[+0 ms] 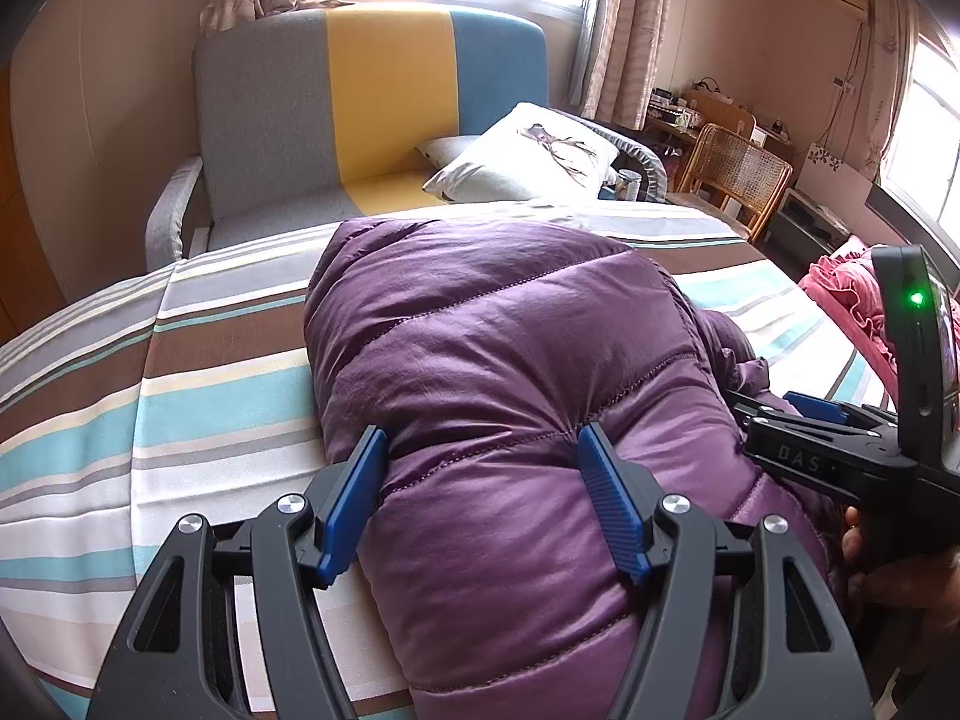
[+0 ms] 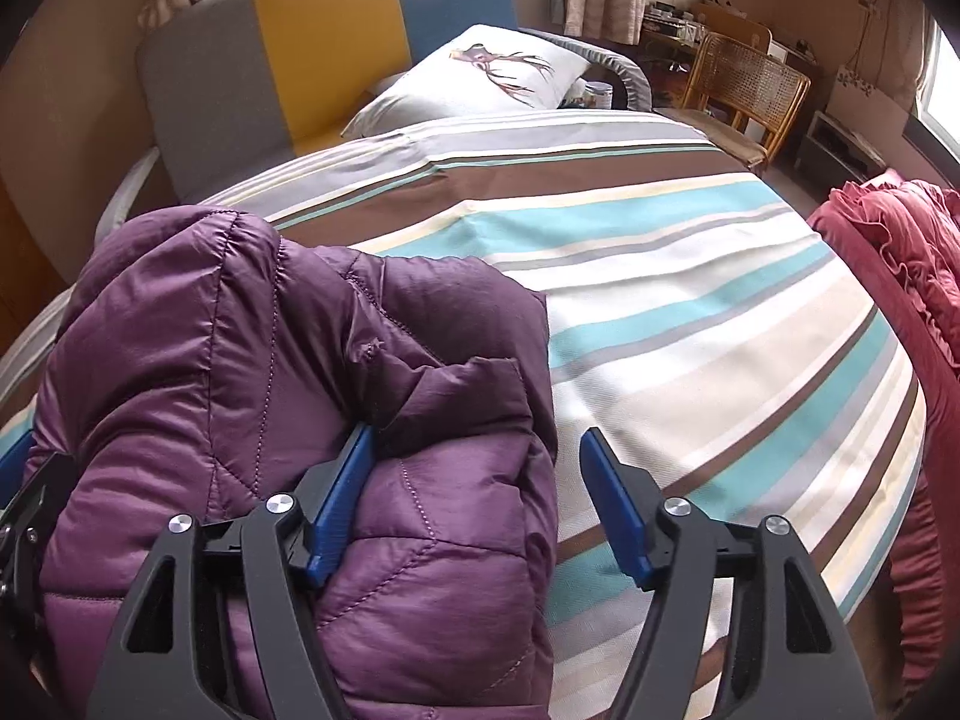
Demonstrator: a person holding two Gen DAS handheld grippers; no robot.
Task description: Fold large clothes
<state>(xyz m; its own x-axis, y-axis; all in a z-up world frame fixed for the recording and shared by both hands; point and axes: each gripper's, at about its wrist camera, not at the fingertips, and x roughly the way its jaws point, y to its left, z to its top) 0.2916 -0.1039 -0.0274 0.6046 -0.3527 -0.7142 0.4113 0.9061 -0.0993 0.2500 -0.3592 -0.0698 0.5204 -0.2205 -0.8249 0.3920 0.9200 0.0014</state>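
Observation:
A puffy purple quilted jacket (image 1: pixel 510 330) lies folded into a thick bundle on the striped bed sheet (image 1: pixel 180 390). My left gripper (image 1: pixel 480 450) straddles the bundle's near left part. Both blue pads press into the padding, which puckers at the right pad (image 1: pixel 606 492). In the right wrist view the jacket (image 2: pixel 210 330) fills the left side. My right gripper (image 2: pixel 477 450) stands open: its left pad (image 2: pixel 342 504) rests against the jacket's right edge, its right pad (image 2: pixel 612 504) hangs free over the sheet (image 2: pixel 690 300). That right gripper (image 1: pixel 798 420) also shows beside the jacket in the left wrist view.
A red ruffled blanket (image 2: pixel 888 252) lies at the bed's right edge. A white pillow (image 1: pixel 528 150) and a grey, yellow and blue sofa chair (image 1: pixel 360 108) stand beyond the bed. A rattan chair (image 1: pixel 738 174) and a desk are at the far right. A hand (image 1: pixel 888 570) holds the right gripper.

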